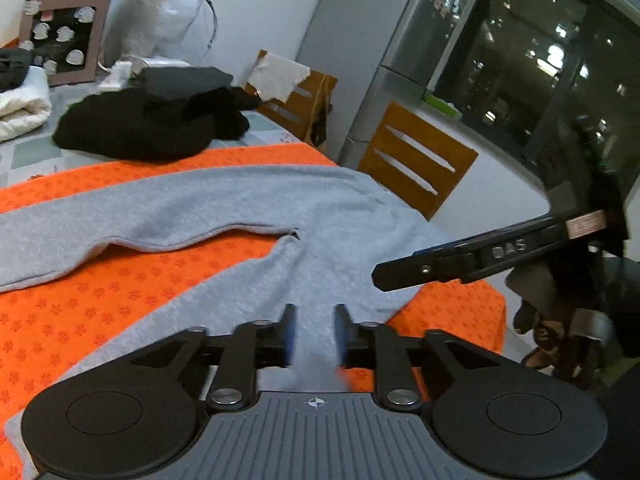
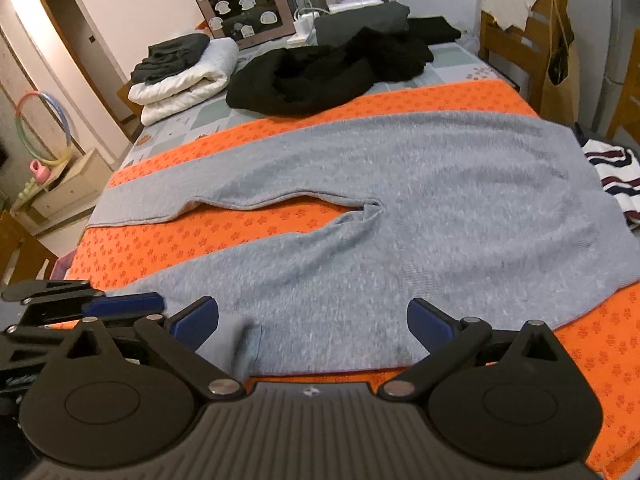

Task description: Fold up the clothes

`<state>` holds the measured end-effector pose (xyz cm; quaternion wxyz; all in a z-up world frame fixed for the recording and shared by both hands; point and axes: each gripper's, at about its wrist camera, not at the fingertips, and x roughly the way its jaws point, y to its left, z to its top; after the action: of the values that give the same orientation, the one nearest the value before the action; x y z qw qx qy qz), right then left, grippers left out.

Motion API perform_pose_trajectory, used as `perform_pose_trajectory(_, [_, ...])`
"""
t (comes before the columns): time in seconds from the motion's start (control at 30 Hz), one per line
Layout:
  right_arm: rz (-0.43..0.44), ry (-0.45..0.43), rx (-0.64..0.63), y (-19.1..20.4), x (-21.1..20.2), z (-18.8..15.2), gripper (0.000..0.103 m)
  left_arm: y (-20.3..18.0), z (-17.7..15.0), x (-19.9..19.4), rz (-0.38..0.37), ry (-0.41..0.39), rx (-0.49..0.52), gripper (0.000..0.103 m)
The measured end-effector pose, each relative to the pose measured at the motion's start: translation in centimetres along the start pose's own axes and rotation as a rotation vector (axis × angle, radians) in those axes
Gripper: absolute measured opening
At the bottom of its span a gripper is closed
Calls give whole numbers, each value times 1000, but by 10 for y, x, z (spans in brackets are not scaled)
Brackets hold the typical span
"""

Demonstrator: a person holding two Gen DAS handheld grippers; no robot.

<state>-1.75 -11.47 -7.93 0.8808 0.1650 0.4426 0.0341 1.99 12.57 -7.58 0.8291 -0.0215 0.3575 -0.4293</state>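
Gray trousers (image 2: pixel 400 208) lie flat on an orange mat (image 2: pixel 248 232) for folding; right gripper (image 2: pixel 312 320) gapes empty at bottom, left gripper (image 1: pixel 314 332) narrowly parted over the cloth.

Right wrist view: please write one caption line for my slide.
Open right hand-held gripper above grey trousers spread flat on an orange mat.

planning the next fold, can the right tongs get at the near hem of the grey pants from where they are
Probably yes: the right tongs stand open right over the near edge of the grey pants, with nothing between. The left tongs sit off to the side.
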Motion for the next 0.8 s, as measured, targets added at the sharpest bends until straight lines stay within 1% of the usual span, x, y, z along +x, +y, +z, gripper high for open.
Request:
perform_pose_trajectory(0.1, [22, 22, 5, 0, 13, 2, 98, 9, -3, -13, 70, -8, -37, 31])
perform_pose_trajectory(0.23, [68, 46, -7, 10, 28, 3, 94, 28, -17, -47, 211, -21, -89, 32])
perform_pose_trajectory(0.3, [100, 58, -34, 21, 35, 5, 91, 40, -25, -64, 287, -23, -131, 32])
perform_pose_trajectory(0.37, [133, 72, -75, 34, 40, 8, 90, 51, -34, -77, 355, -13, -171, 33])
perform_pose_trajectory(0.43, [170, 88, -126, 49, 45, 12, 89, 59, -45, -88, 409, 2, -196, 33])
perform_pose_trajectory(0.5, [208, 106, -176, 66, 51, 17, 87, 66, -55, -95, 438, 17, -212, 33])
perform_pose_trajectory(0.57, [244, 128, -223, 82, 57, 23, 87, 69, -67, -100, 438, 41, -224, 33])
perform_pose_trajectory(0.67, [299, 168, -316, 111, 68, 32, 87, 67, -81, -101, 461, 69, -212, 33])
perform_pose_trajectory(0.73, [332, 191, -381, 130, 74, 36, 82, 65, -87, -98, 475, 76, -197, 33])
perform_pose_trajectory(0.8, [368, 219, -450, 152, 82, 39, 73, 62, -89, -95, 476, 71, -173, 31])
